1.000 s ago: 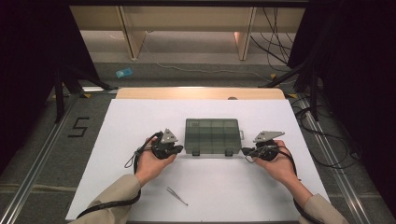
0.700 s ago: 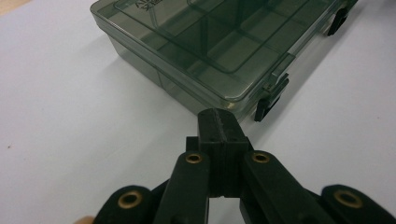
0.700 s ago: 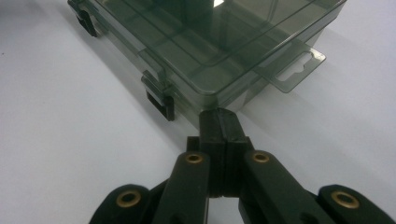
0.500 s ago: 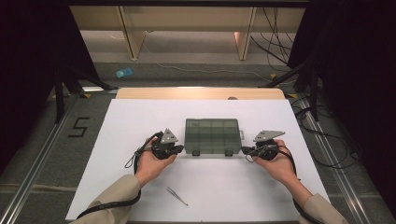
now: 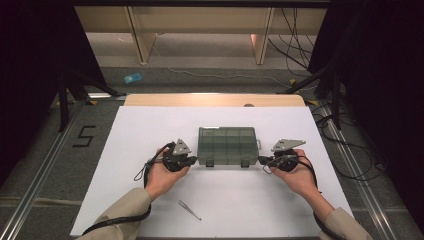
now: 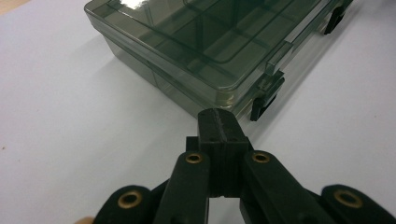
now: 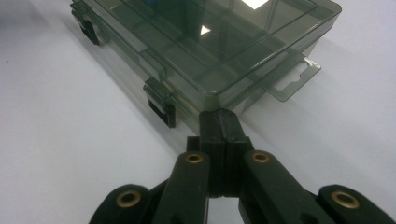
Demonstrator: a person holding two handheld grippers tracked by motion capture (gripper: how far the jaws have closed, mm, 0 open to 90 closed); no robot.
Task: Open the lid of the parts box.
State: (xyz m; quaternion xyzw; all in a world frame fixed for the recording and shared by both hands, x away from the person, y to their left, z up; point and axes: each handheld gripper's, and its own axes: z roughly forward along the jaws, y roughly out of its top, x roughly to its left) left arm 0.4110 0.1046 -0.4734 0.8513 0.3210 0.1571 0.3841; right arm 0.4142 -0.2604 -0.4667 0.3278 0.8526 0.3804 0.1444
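While the box sits shut mid-table, the left gripper at its near left corner and the right gripper at its near right corner have jaws pressed together, empty.

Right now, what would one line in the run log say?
box: lid closed, on table | left hand-held gripper: shut, at box's near left corner | right hand-held gripper: shut, at near right corner | tweezers: untouched
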